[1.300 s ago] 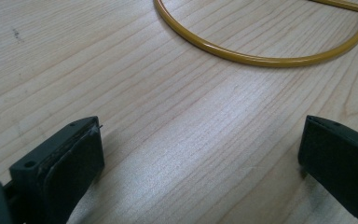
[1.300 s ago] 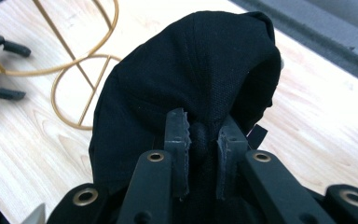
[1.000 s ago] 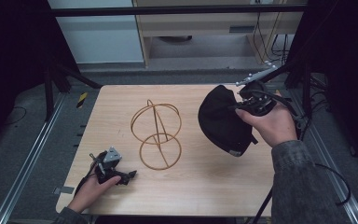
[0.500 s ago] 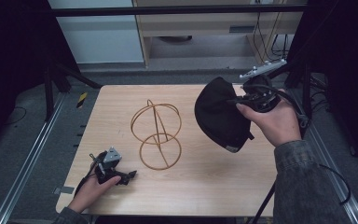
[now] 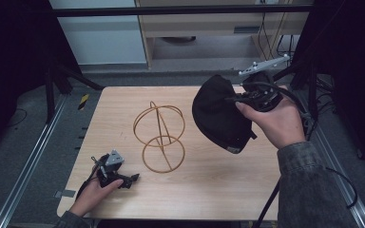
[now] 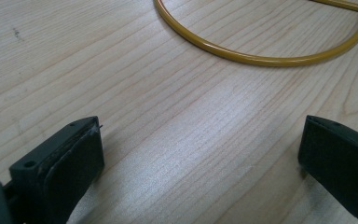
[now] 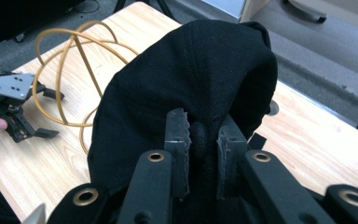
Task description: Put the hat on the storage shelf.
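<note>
Gripping a black cap at the right of the high view, your right gripper holds it lifted clear of the wooden table, the crown turned toward the middle of the frame and the brim hanging toward the lower right. In the right gripper view the two black jaws are pressed together on a bunched fold of the cap's dark fabric at lower centre, with the rest of the cap rising above them and covering most of the middle of the frame.

Your left gripper rests low at the lower left of the high view, near the table's front edge, with your left hand around its body. In the left gripper view its jaws stand spread wide, one at the lower left corner and one at the lower right, with only bare wood grain between them.

A yellow wire stand of joined hoops sits upright at the centre of the high view, between your two grippers and touching neither. Its bottom ring lies flat on the wood along the top of the left gripper view, just beyond the open jaws. The same stand shows at the upper left of the right gripper view, behind the cap, with your left gripper on the table beside it at the left edge.
</note>
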Demonstrator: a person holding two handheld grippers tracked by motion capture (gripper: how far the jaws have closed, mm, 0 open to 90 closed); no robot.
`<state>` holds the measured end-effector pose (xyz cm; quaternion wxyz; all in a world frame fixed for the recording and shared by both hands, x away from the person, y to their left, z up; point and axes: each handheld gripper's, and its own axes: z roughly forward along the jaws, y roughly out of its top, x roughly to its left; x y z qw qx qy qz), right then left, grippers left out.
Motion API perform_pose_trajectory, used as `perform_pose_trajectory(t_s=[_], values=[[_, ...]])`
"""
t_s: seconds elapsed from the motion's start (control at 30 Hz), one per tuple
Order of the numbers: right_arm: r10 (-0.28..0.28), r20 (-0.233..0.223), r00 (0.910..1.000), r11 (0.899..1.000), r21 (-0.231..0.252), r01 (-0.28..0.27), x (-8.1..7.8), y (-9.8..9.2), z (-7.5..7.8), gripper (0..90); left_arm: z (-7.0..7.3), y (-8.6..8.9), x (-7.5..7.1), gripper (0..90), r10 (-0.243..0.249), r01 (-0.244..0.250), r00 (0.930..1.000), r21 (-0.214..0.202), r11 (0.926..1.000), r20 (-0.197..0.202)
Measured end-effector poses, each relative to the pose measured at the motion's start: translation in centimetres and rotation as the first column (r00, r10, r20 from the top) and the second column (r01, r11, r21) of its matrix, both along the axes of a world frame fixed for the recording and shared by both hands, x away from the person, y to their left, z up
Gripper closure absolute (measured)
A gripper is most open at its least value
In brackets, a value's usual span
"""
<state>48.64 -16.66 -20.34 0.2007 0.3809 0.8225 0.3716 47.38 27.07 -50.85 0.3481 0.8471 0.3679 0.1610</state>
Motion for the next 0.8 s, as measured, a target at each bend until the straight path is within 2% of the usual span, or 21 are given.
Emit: perform_pose_trajectory(t_s=[0.27,0.43,0.67,0.8], values=[[0.032,0.036,0.9988,0.999,0.009,-0.032,0.0,1.7,1.8,78.5,0.0,0.0,0.0,0.0,-0.001,0.001,1.0,0.001,1.0,0.0],[0.031,0.053,0.9981,0.999,0.009,-0.031,-0.3,2.3,2.8,78.5,0.0,0.0,0.0,0.0,0.0,0.0,1.0,0.0,1.0,0.0],[0.049,0.059,0.9971,0.999,0.01,-0.049,-0.1,3.3,3.3,78.6,0.0,0.0,-0.1,0.0,0.0,0.0,1.0,-0.001,1.0,0.0],[0.072,0.066,0.9952,0.997,0.029,-0.074,0.0,4.2,3.7,78.6,0.0,0.0,-0.1,0.0,0.001,-0.001,1.0,0.0,1.0,0.001]])
